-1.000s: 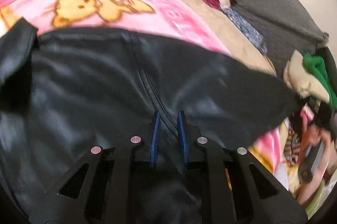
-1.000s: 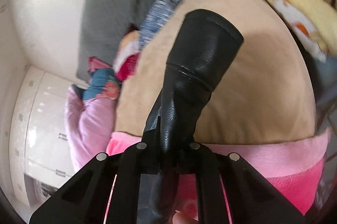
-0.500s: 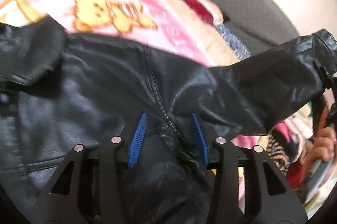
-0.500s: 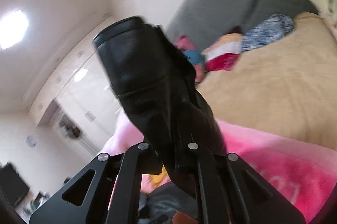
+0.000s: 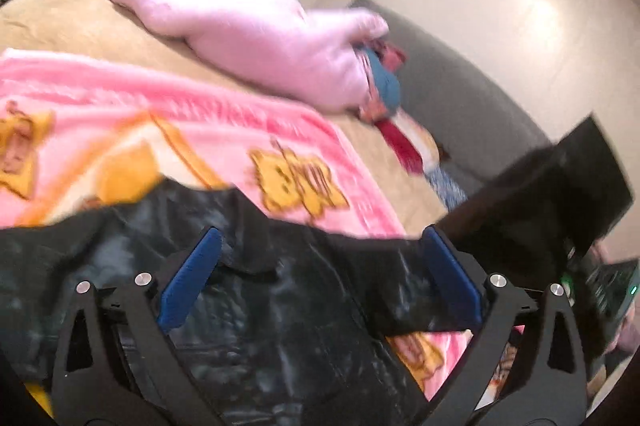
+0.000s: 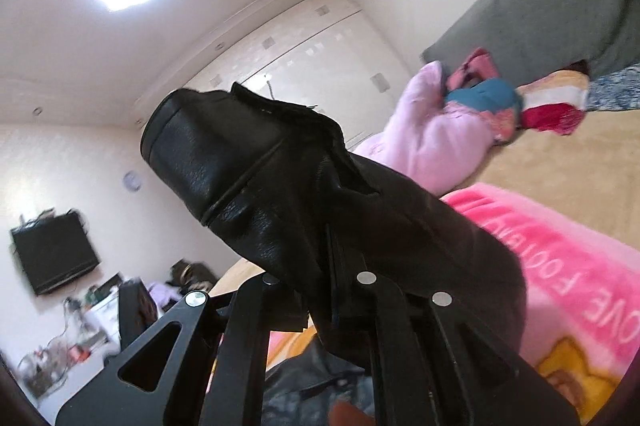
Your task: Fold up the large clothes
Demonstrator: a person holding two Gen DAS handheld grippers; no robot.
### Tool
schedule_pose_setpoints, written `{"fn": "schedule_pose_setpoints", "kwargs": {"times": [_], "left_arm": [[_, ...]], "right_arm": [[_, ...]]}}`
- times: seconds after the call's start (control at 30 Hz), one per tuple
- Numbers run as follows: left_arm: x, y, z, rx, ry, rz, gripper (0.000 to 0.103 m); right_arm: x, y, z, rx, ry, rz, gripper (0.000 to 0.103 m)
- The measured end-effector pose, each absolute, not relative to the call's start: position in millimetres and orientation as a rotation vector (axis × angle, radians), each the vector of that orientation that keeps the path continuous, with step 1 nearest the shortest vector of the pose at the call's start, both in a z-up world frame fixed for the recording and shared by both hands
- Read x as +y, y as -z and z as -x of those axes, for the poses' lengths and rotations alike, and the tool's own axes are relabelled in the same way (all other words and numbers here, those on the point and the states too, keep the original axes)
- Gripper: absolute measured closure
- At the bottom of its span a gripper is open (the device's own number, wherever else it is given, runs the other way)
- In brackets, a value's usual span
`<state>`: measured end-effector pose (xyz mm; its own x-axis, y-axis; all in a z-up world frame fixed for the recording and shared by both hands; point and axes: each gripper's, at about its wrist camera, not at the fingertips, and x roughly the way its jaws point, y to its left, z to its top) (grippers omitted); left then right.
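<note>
On the pink blanket [image 5: 120, 113] lies the jacket [image 5: 280, 326]; the left gripper [image 5: 320, 274] hovers spread above it, the right gripper [image 6: 332, 290] pinches the raised sleeve [image 6: 248, 169]. Sleeve-folding seems underway; next, lay it across the body.

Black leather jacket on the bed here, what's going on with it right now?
A person with a gripper in each hand is folding a black leather jacket spread on a pink cartoon blanket. The right gripper is shut on the jacket's sleeve near the cuff and holds it raised off the bed. The left gripper is open, its blue fingers spread over the jacket's body, gripping nothing. A pile of other clothes lies further back.
</note>
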<state>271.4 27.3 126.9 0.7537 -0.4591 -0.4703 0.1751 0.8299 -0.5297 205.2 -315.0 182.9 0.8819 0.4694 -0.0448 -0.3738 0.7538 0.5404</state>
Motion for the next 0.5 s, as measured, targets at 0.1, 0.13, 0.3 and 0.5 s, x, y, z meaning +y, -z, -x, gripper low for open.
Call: {"fn": "schedule_pose_setpoints", "kwargs": {"times": [0.1, 0.13, 0.3, 0.5], "left_arm": [[46.5, -142.5, -260.3, 0.598, 0.340, 0.492, 0.010], [51.6, -145.1, -257.3, 0.594, 0.333, 0.490, 0.010], [70.2, -140.5, -237.9, 0.608, 0.351, 0.516, 0.010], [88.4, -128.5, -219.1, 0.597, 0.364, 0.571, 0.010]], "right_arm": [[-293.3, -183.8, -202.0, 0.195, -0.504, -0.493, 0.097], [-283.8, -184.8, -199.3, 0.201, -0.517, -0.475, 0.097], [-240.8, -178.3, -189.4, 0.260, -0.586, -0.407, 0.097], [-203.5, -164.1, -186.9, 0.308, -0.616, -0.327, 0.096]]}}
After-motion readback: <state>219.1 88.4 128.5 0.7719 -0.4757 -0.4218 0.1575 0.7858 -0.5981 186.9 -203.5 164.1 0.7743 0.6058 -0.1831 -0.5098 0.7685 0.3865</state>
